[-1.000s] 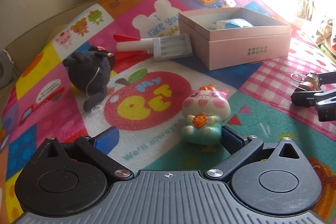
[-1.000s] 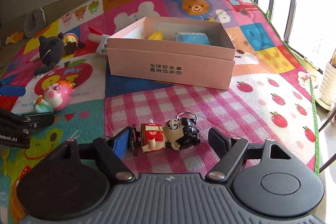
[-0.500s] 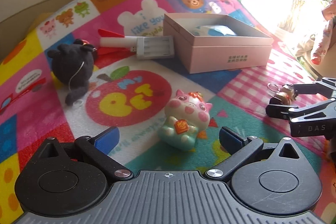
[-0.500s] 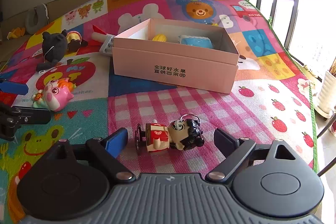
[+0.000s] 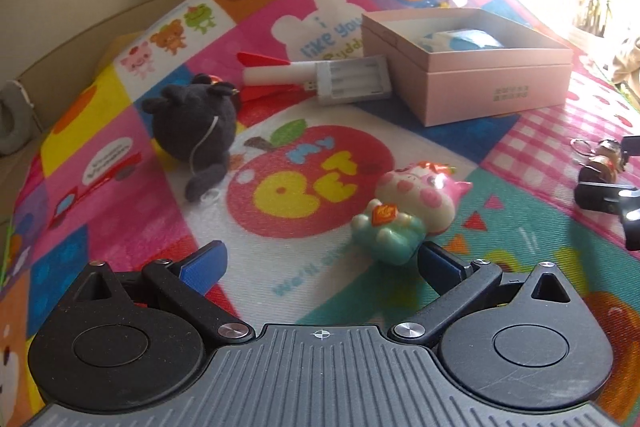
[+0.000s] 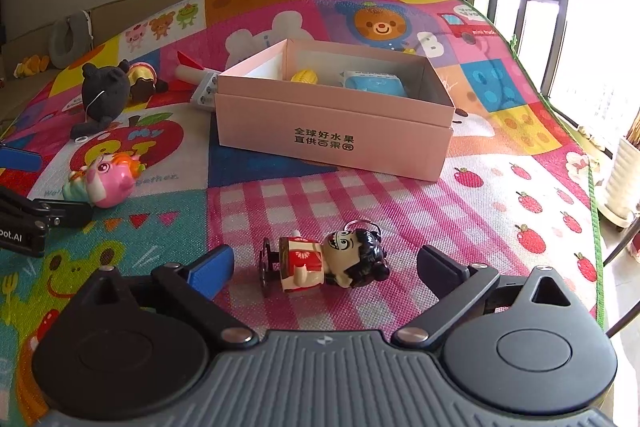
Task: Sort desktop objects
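My left gripper (image 5: 320, 263) is open. A pink and teal pig toy (image 5: 408, 211) lies on the mat just ahead of its right finger, touching or nearly so. The pig also shows in the right wrist view (image 6: 104, 179). My right gripper (image 6: 324, 269) is open, with a small black-haired doll keychain (image 6: 324, 261) lying on its side between the fingers. The keychain also shows in the left wrist view (image 5: 602, 159). An open pink box (image 6: 332, 131) holds a yellow item (image 6: 305, 78) and a blue pack (image 6: 374, 85); the box also shows in the left wrist view (image 5: 496, 91).
A black plush cat (image 5: 196, 123), a white and red rocket toy (image 5: 276, 73) and a clear battery case (image 5: 352, 79) lie left of the box on the colourful play mat (image 6: 500, 187). A window and a white planter (image 6: 622, 183) are at the right edge.
The left gripper swung and moved closer to the pig toy, which now sits by its right finger. The right gripper stayed around the keychain doll.
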